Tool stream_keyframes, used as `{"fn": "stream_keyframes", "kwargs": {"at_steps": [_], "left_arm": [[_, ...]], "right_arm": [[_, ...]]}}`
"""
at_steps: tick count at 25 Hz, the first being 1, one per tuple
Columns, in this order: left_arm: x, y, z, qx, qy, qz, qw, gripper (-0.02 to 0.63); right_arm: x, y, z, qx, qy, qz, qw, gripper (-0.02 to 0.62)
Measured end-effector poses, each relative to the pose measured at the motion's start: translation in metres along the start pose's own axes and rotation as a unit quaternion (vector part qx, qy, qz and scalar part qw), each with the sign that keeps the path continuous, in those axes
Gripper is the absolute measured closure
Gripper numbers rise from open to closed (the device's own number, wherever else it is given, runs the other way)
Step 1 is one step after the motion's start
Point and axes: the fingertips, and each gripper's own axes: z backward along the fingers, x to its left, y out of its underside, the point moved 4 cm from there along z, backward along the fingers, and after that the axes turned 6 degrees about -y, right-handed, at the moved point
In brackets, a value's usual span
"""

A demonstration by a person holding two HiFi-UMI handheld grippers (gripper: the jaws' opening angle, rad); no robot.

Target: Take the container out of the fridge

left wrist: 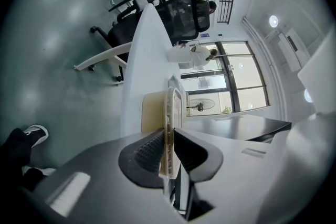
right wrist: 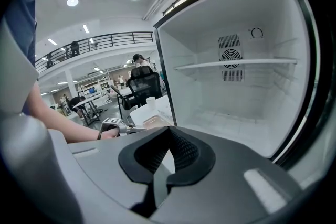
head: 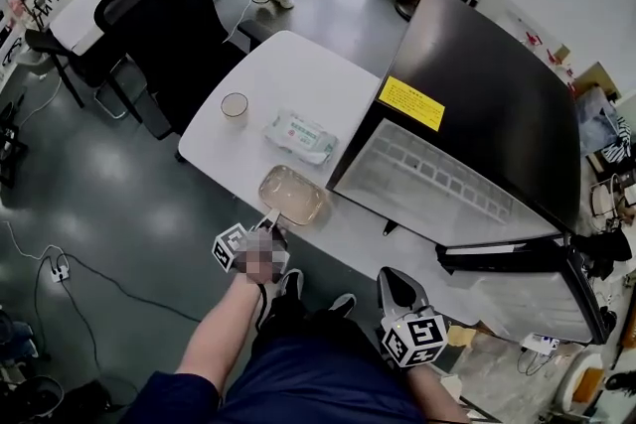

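We see the open fridge (head: 497, 94), the white table (head: 298, 74) beside it, the container (head: 291, 195) out at the table's near edge, our left gripper (left wrist: 169, 132) pinching its rim, and our right gripper (right wrist: 169, 132) pressed together, holding nothing.

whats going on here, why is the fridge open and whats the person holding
A person is working with a two-jaw gripper in each hand. The left gripper is clamped on the rim of a shallow translucent container. The container is already out of the fridge and down at the near edge of the white table; whether it fully rests there is hard to tell. The right gripper is shut and empty, pointing into the open fridge, whose inside looks bare.
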Motion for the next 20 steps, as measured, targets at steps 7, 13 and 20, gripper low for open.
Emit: {"fn": "stream_keyframes", "kwargs": {"at_steps": [7, 13, 20], "left_arm": [[-0.003, 0.003, 0.000, 0.003, -0.006, -0.017, 0.9998, 0.496], [-0.011, 0.000, 0.018, 0.006, -0.008, -0.050, 0.9987, 0.462], [-0.074, 0.023, 0.043, 0.038, 0.036, -0.124, 0.9909, 0.462]], "right_arm": [[0.000, 0.000, -0.007, -0.001, -0.006, -0.005, 1.000, 0.589], [-0.002, -0.003, -0.010, -0.009, -0.011, -0.011, 1.000, 0.589], [-0.005, -0.007, -0.012, -0.024, -0.022, -0.027, 0.999, 0.589]]}}
